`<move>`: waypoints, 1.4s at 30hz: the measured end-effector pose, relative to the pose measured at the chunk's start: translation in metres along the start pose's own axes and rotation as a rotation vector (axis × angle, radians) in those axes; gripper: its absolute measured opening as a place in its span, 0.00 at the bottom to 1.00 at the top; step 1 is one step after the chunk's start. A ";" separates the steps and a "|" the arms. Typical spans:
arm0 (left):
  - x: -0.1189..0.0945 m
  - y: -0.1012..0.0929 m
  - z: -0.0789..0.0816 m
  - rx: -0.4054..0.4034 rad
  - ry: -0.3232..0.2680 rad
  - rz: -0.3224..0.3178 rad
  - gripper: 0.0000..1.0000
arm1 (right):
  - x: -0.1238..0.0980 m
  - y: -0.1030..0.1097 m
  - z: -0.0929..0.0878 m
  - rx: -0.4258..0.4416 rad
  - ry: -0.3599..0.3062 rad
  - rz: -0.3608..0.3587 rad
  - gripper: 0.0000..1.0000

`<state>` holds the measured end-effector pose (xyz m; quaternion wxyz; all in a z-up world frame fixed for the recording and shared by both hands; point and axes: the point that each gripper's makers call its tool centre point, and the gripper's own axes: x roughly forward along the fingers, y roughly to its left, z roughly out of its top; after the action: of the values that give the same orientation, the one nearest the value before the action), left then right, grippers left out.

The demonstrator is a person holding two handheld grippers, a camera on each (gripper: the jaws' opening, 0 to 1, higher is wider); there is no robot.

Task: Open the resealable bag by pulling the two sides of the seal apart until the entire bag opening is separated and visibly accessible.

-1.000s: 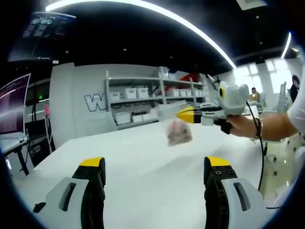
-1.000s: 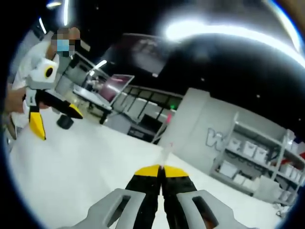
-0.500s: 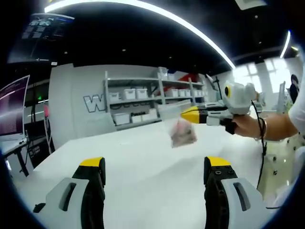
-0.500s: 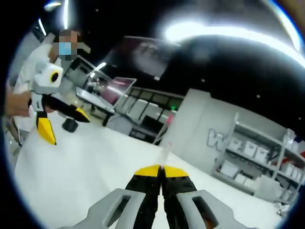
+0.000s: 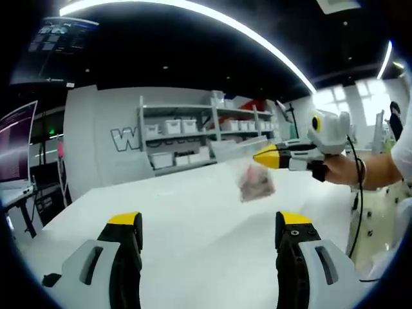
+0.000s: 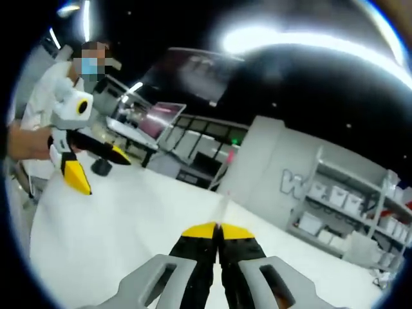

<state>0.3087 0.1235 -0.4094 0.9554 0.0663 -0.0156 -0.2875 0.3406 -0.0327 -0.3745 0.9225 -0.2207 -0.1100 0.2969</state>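
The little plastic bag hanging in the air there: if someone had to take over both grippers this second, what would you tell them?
Right gripper: jaws shut on the top edge of the resealable bag, holding it up above the white table. Its own view shows the yellow tips pressed together.
Left gripper: jaws open and empty, low over the table, short of the bag.
Bag: clear, something dark pinkish inside, hanging free below the right gripper; the seal looks unopened.
Done: bag lifted and presented.
Left: bring the left gripper to the other side of the seal, grip it, and pull the sides apart until the whole opening is open.

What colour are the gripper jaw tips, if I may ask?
Yellow, clearest on the left gripper in the left gripper view.
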 end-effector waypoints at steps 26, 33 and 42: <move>0.008 -0.003 -0.003 0.010 0.008 -0.033 0.84 | -0.030 0.018 -0.006 0.060 0.007 -0.002 0.00; 0.010 -0.005 -0.002 0.013 0.006 -0.043 0.84 | -0.034 0.021 -0.011 0.078 0.020 0.005 0.00; 0.009 -0.004 -0.003 0.013 0.007 -0.040 0.84 | -0.036 0.030 -0.022 0.059 0.051 0.020 0.00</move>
<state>0.3143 0.1150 -0.4132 0.9490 0.0739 -0.0129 -0.3061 0.3042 -0.0399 -0.4105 0.9281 -0.2019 -0.0755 0.3037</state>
